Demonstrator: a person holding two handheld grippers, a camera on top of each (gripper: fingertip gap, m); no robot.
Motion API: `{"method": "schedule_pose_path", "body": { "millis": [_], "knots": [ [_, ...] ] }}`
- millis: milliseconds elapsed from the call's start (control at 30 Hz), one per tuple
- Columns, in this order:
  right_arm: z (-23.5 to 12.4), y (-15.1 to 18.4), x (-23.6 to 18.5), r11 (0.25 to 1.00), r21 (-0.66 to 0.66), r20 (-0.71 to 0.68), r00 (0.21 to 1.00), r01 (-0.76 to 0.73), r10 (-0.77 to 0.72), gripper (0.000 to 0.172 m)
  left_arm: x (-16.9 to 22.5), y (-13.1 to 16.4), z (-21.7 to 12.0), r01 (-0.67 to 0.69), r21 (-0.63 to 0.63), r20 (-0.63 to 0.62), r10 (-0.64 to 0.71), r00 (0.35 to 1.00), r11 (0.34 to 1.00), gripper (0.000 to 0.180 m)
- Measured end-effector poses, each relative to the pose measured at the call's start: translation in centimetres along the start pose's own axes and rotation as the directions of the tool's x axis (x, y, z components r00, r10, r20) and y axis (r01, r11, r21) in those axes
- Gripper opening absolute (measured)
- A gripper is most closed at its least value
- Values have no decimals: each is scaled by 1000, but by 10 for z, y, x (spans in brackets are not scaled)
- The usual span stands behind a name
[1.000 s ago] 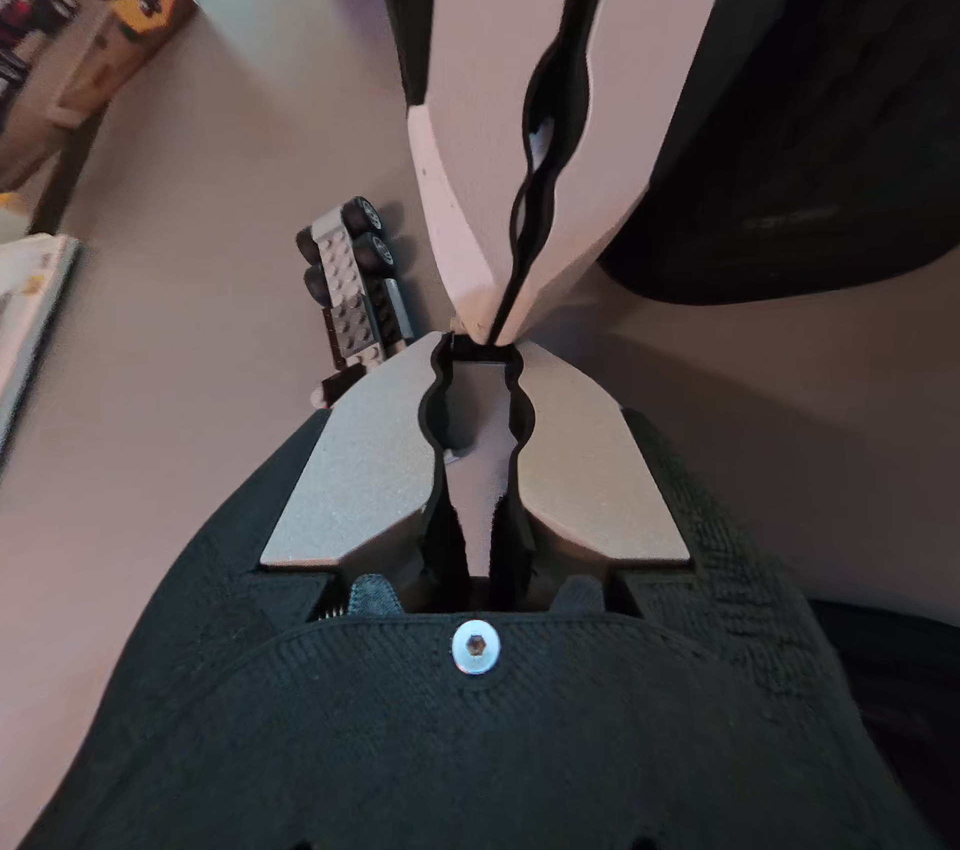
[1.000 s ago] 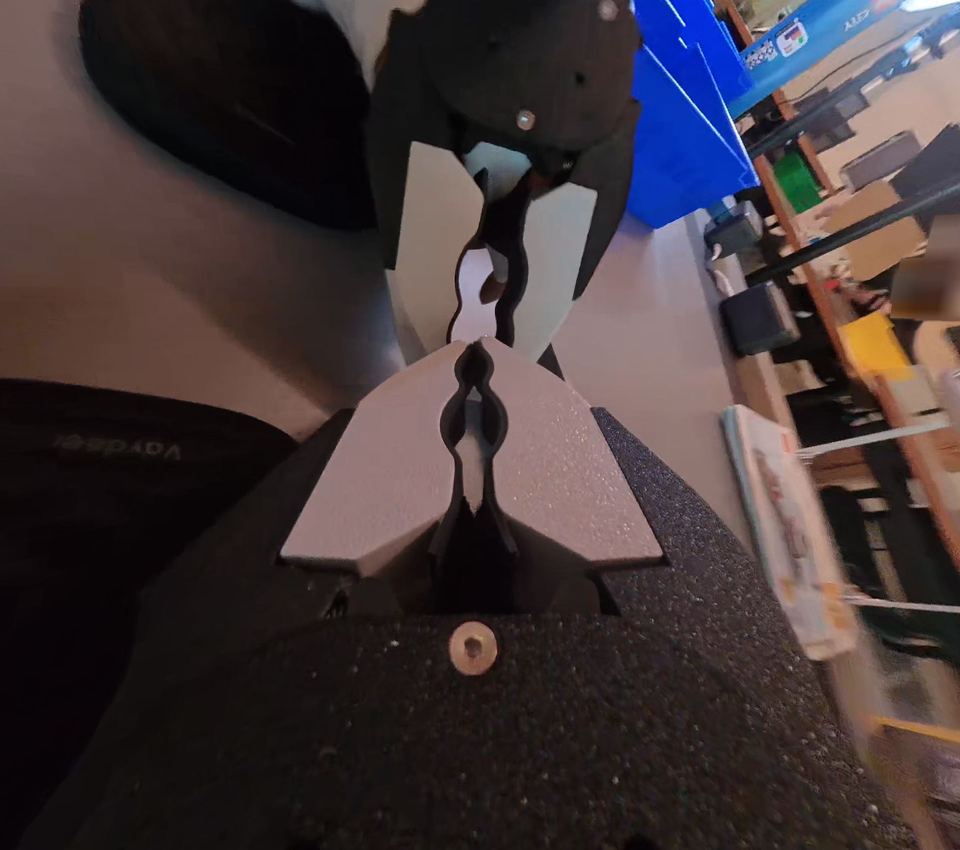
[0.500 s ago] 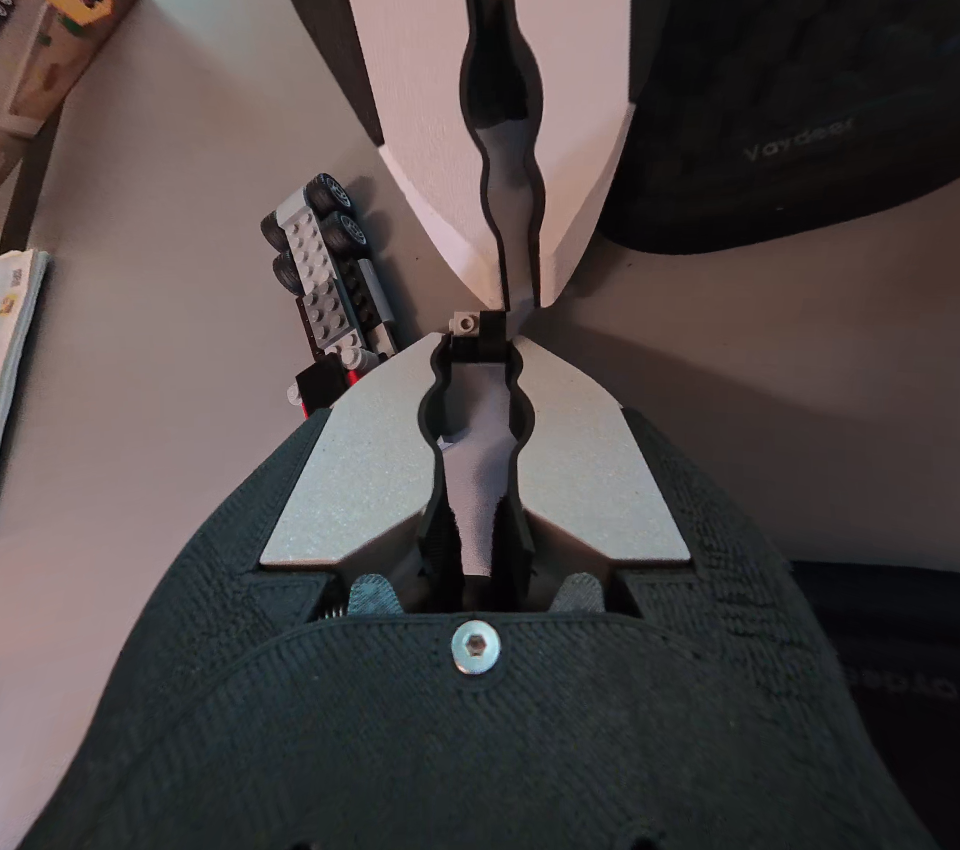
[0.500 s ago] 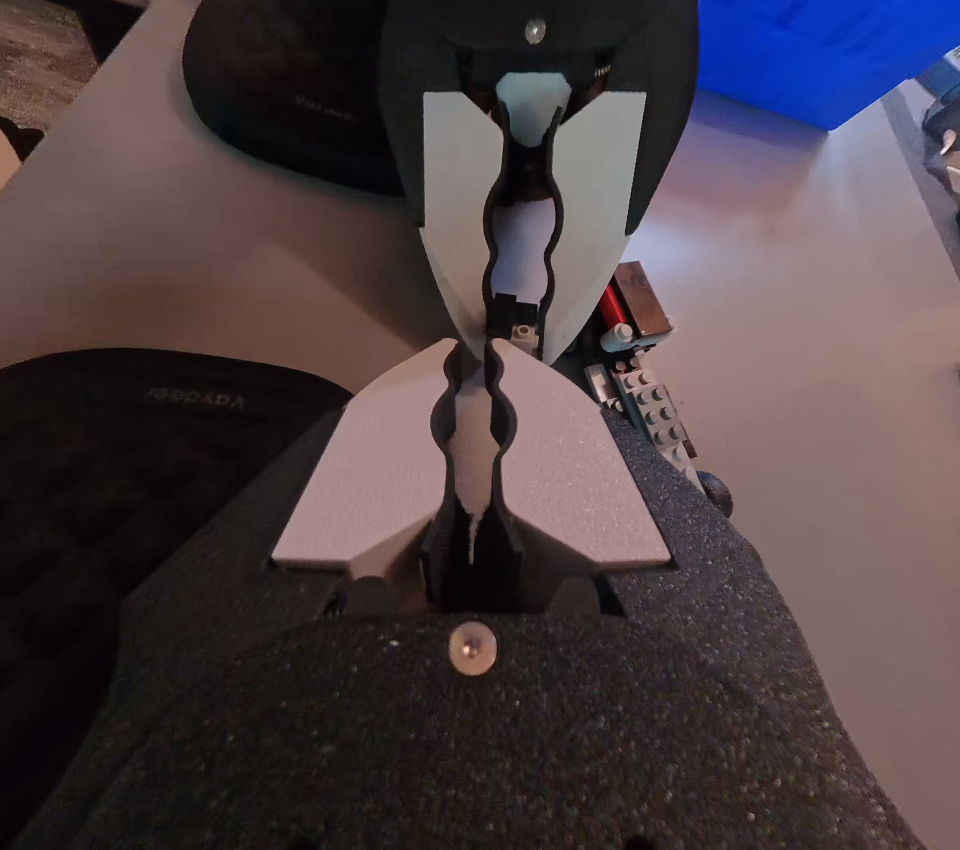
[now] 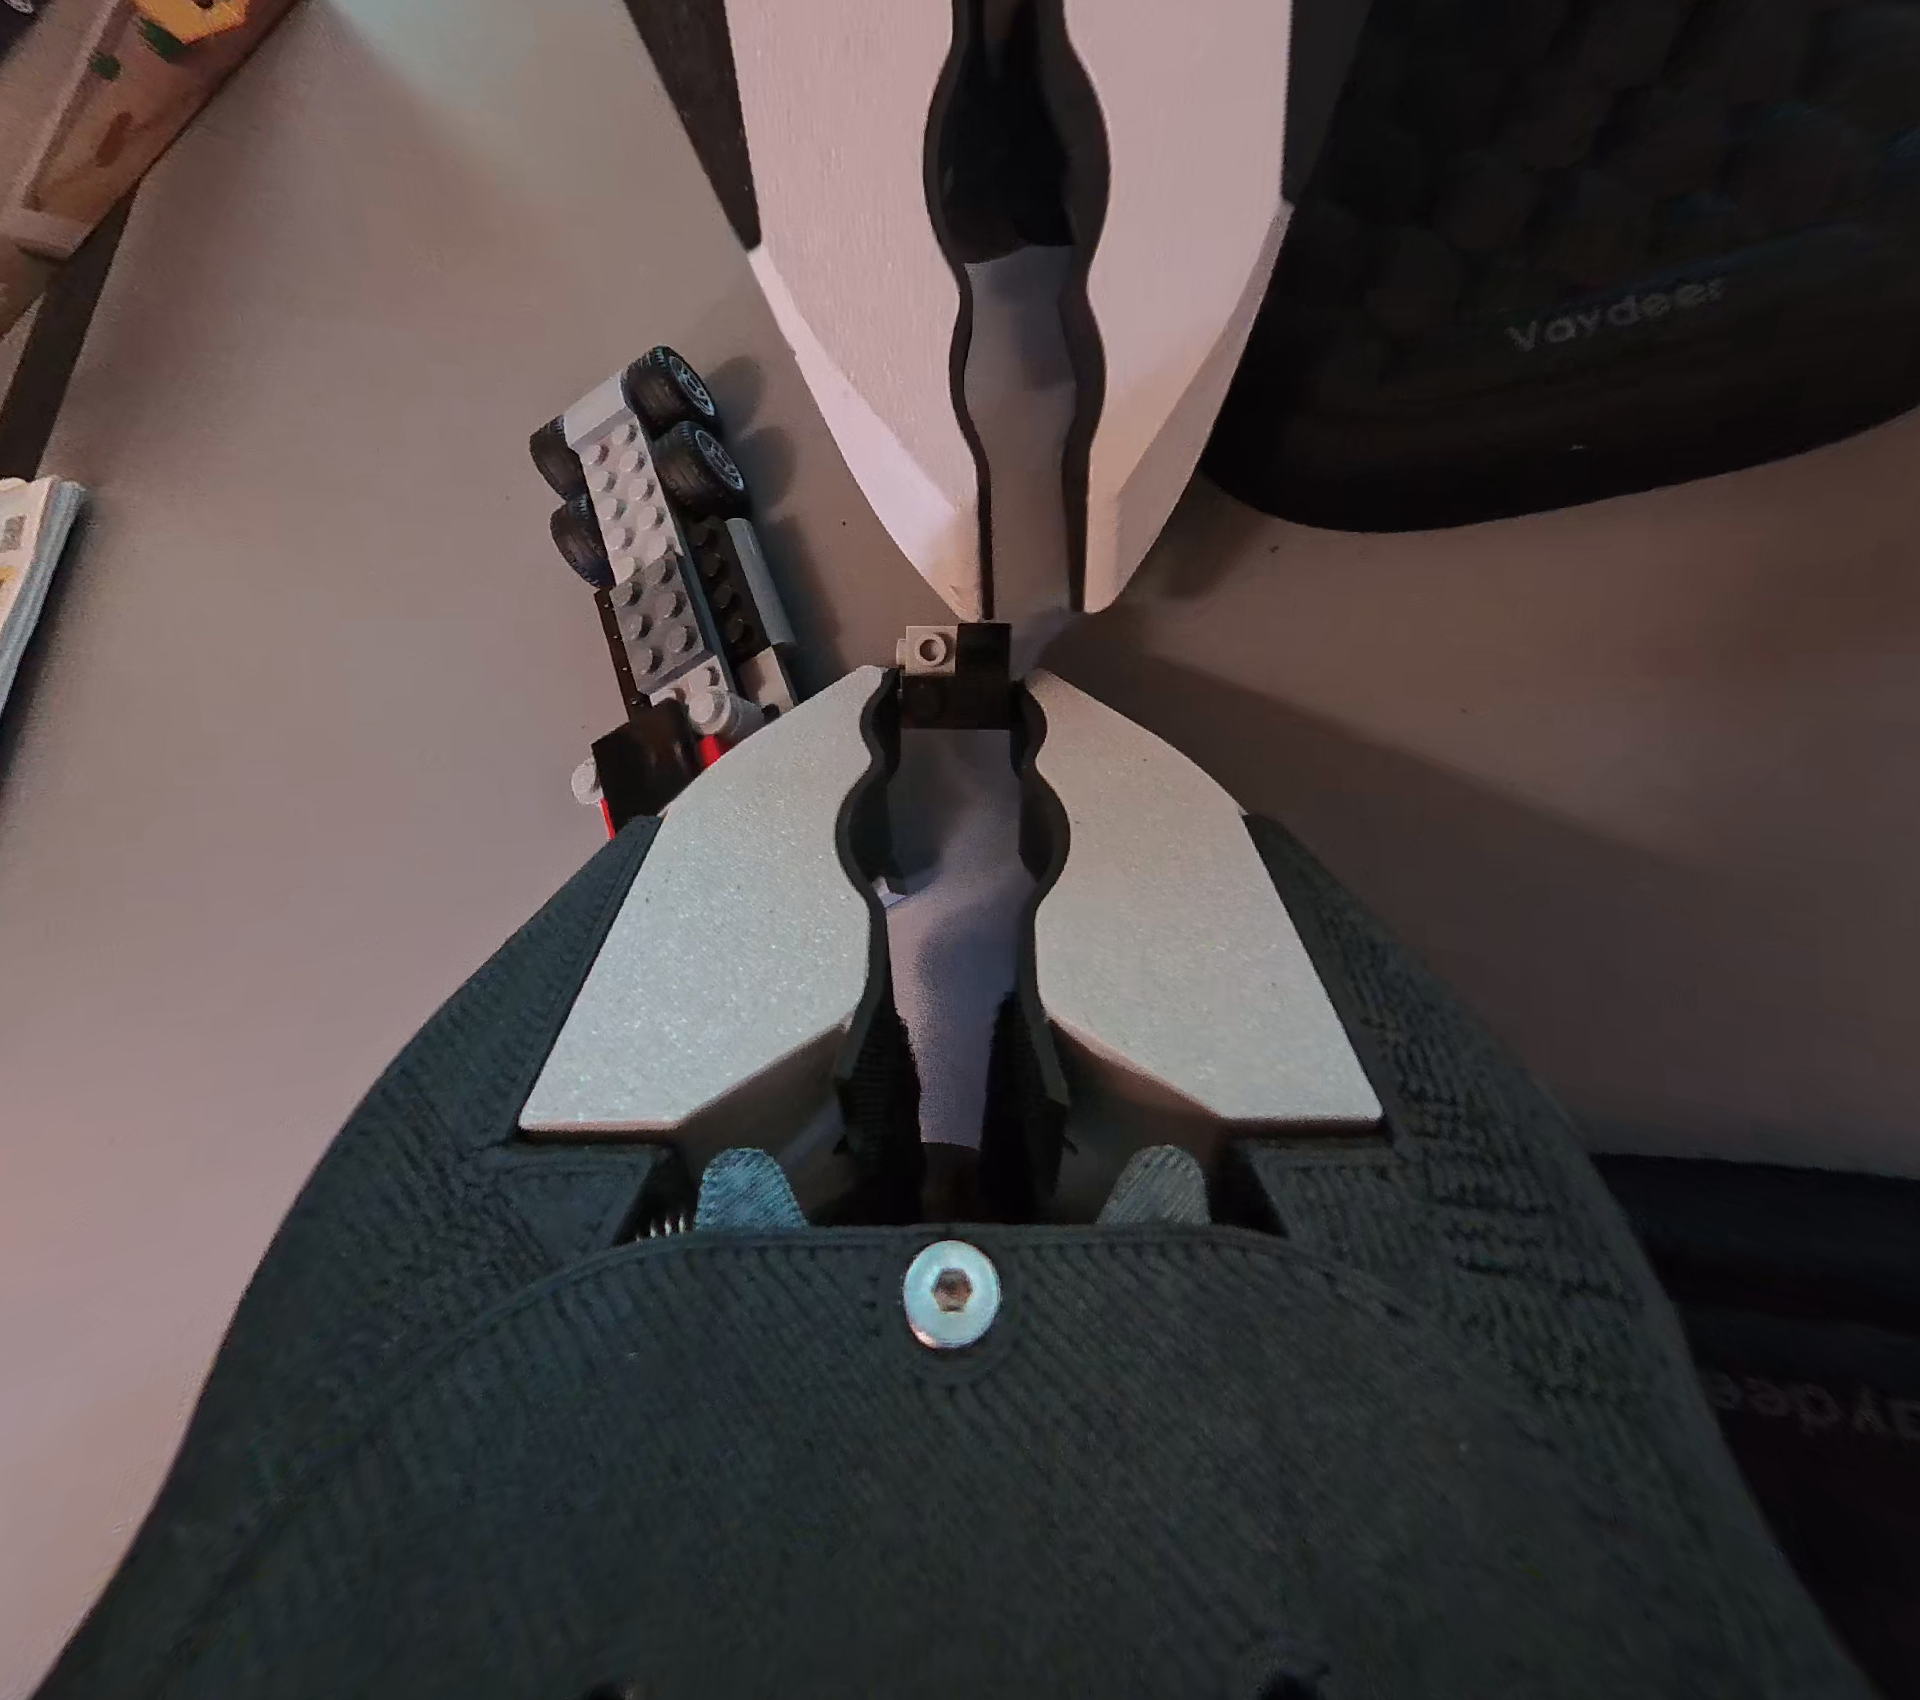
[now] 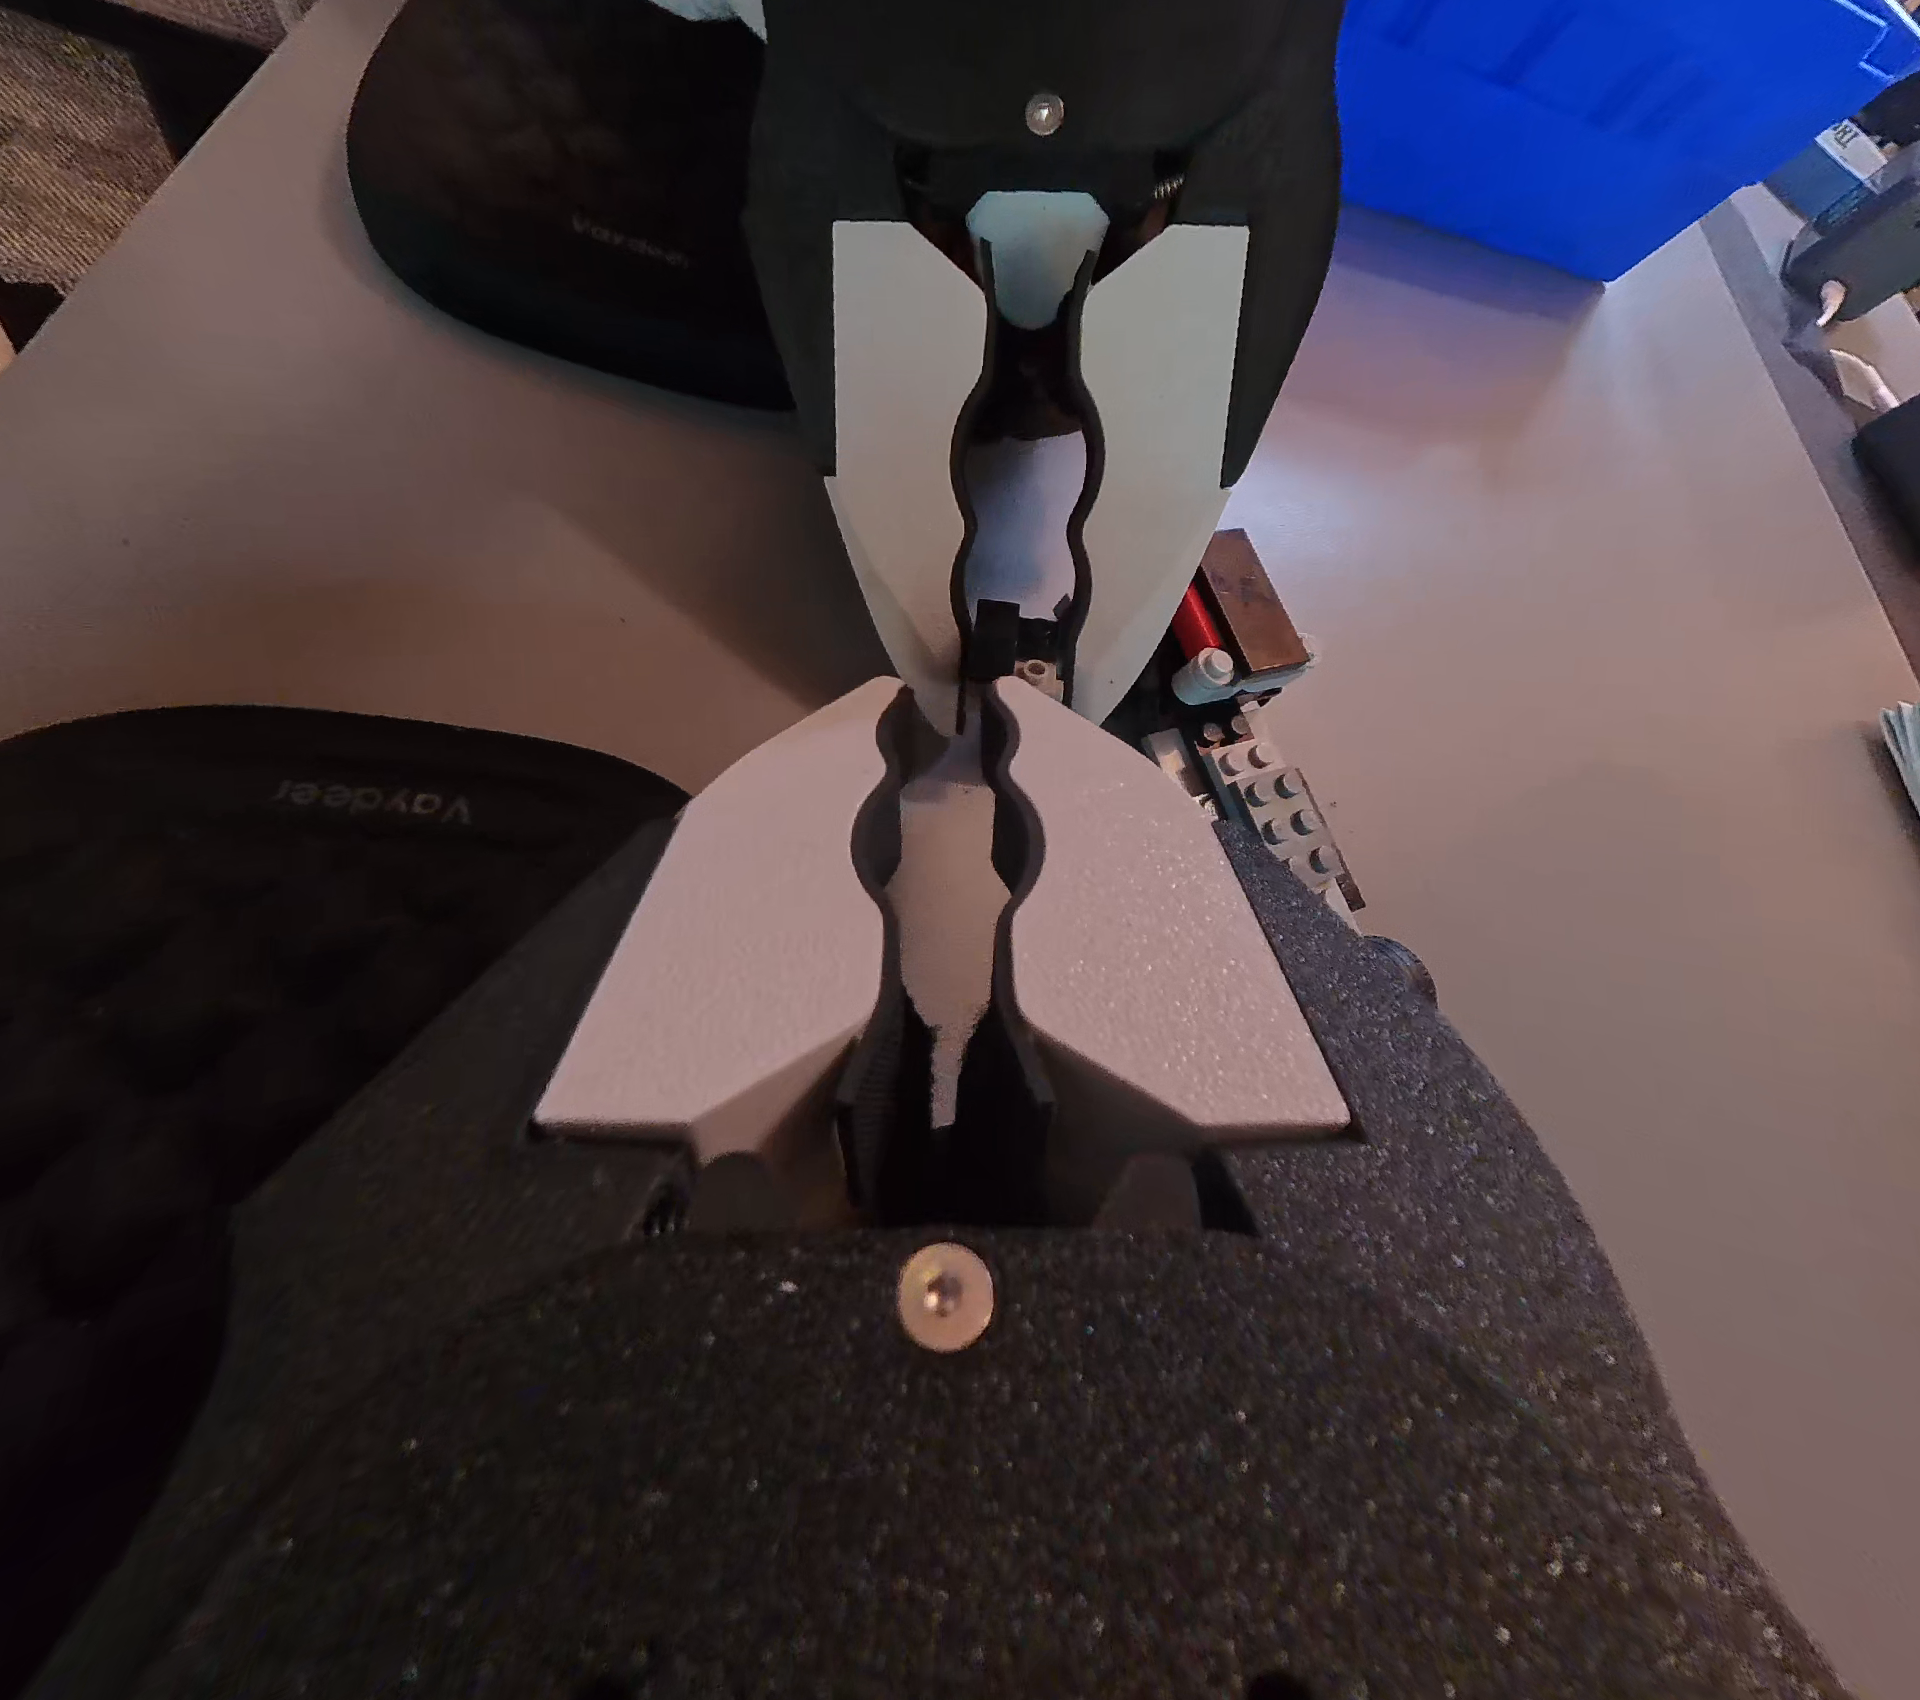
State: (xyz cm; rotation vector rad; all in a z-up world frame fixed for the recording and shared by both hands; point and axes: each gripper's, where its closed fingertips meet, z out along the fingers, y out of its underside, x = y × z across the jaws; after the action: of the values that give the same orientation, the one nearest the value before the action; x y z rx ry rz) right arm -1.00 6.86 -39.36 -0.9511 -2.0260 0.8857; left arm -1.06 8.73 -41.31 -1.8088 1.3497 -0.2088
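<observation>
My left gripper [image 5: 956, 694] is clamped on a small black toy-brick piece with a light grey studded bit on it [image 5: 956, 674] – both pads press its sides, and it juts out past my fingertips. My right gripper [image 6: 956, 715] faces it tip to tip from twelve o'clock in the left wrist view, its fingers [image 5: 904, 445] parted with nothing between them; one tip sits just above the black piece, though I cannot tell whether it touches. At about ten o'clock from my left tips, on the grey tabletop [image 5: 312, 715], lies a partly built grey and black brick vehicle with black wheels [image 5: 655, 538], close beside the gripper. A black padded wrist rest [image 5: 1610, 196] lies at two o'clock, a printed cardboard box [image 5: 114, 19] far off at ten – and a blue plastic bin [image 6: 1558, 19] at one o'clock in the right wrist view
</observation>
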Motion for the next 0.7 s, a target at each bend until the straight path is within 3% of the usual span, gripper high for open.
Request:
{"method": "schedule_pose_path", "body": {
  "millis": [333, 700],
  "knots": [
    [-2, 0, -1, 999, 16, 19, 999, -36, 36, 16, 3, -5, -4, 72, 37, -62, -70, 996, 997, 48],
    [-20, -2, 30, 992, 96, -134, 987, -78, 91, 24, -13, -23, -28, 239, 229, -169, -203, 964, 944, 62]
  ]
}}
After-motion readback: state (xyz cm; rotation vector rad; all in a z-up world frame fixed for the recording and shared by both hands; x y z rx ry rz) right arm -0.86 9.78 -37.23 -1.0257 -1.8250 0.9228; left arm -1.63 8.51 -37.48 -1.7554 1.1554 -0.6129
